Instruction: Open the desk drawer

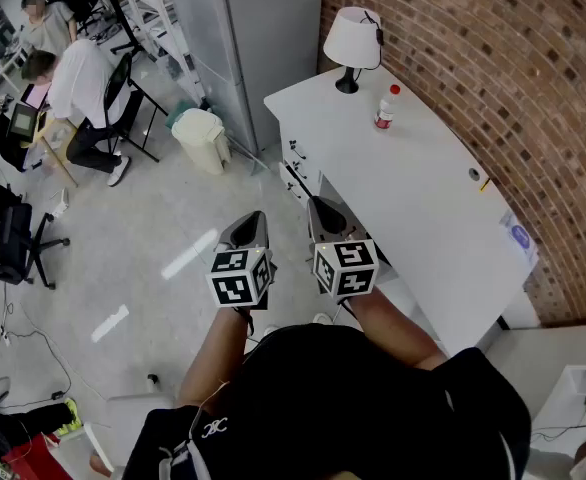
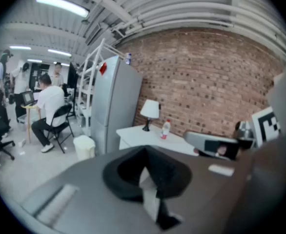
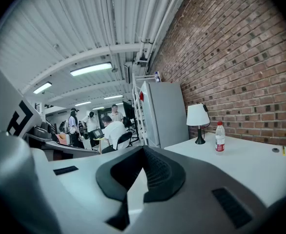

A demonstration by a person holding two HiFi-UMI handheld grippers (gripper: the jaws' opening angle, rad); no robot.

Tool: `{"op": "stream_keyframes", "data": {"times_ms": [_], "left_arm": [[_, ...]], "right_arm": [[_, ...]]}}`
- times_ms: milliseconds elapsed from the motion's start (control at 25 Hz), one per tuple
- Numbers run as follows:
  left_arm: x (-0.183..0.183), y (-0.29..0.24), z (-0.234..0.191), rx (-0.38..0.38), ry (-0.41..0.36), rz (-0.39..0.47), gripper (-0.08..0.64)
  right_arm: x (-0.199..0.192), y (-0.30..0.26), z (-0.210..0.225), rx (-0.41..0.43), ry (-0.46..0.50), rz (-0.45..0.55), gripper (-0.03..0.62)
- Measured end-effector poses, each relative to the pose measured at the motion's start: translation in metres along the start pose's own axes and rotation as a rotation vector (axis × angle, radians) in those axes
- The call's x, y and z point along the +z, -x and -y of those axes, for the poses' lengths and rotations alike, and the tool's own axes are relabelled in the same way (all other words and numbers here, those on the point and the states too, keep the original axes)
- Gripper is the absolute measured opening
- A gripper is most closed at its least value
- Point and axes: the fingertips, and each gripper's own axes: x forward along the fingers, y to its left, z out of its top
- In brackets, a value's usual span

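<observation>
Both grippers hang in the air in front of the person, well short of the white desk (image 1: 423, 208). The left gripper (image 1: 251, 226) has its fingers (image 2: 170, 173) pressed together on nothing, and the right gripper (image 1: 325, 216) looks the same, fingers (image 3: 160, 172) closed and empty. The drawer (image 1: 295, 165) sits in the desk's near end face, below the lamp (image 1: 352, 43) corner, and looks shut as far as anyone can tell.

Biggest risk from here: going in with closed fingers just bumps the handle instead of catching it. A hard yank might also rock the bottle (image 1: 384, 108) standing on top.

The handles are tiny in the head view, so their shape and the number of drawers are hard to read. Neither gripper view shows the drawer front at all.
</observation>
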Motion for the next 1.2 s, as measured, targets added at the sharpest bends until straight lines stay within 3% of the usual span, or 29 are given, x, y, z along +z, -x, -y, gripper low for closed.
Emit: {"op": "stream_keyframes", "data": {"times_ms": [840, 1200], "left_arm": [[0.000, 0.009, -0.044, -0.012, 0.015, 0.005, -0.002], [-0.013, 0.024, -0.073, -0.042, 0.022, -0.002, -0.002]], "right_arm": [[-0.002, -0.022, -0.029, -0.037, -0.005, 0.003, -0.002], [-0.017, -0.033, -0.068, -0.045, 0.009, -0.009, -0.002]]}}
